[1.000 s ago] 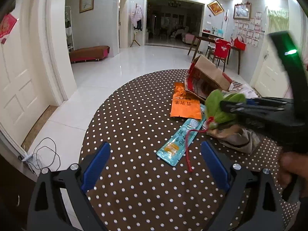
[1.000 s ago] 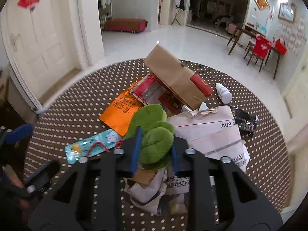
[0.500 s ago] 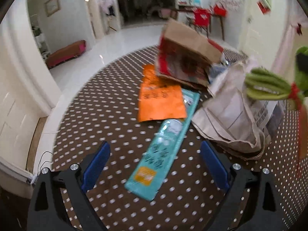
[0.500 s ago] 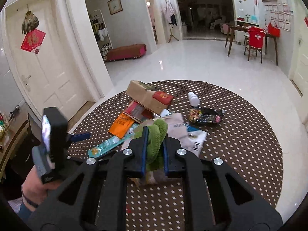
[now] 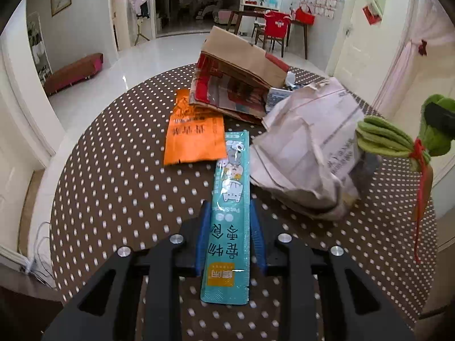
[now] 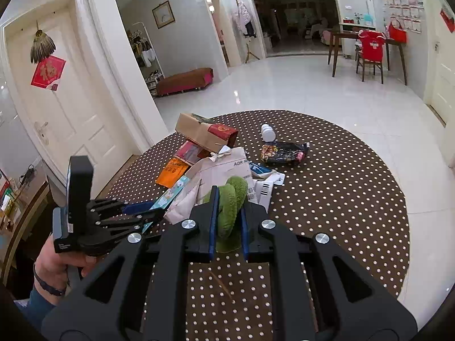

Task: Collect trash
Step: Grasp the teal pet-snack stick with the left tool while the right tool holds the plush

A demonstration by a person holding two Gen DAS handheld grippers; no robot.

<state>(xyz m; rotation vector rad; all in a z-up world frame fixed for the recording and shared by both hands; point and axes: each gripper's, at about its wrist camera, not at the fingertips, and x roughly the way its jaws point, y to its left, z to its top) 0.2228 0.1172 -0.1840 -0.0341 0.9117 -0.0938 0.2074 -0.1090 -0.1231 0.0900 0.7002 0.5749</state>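
A long teal sachet lies along the dotted round table. Its near end sits between the blue pads of my left gripper, whose jaws are closing and press on its two edges. In the right wrist view the same left gripper is at the left, held by a person's hand. My right gripper is shut on a green cloth bundle tied with red string. It holds the bundle above the table, to the right of the trash pile.
An orange packet, a brown paper bag and a crumpled white paper bag lie in a heap beyond the sachet. A black snack bag and a white bottle lie farther back. White doors and tiled floor surround the table.
My left gripper moved in over the teal sachet and its jaws closed from wide open onto it. My right gripper lifted the green bundle up and back from the pile.
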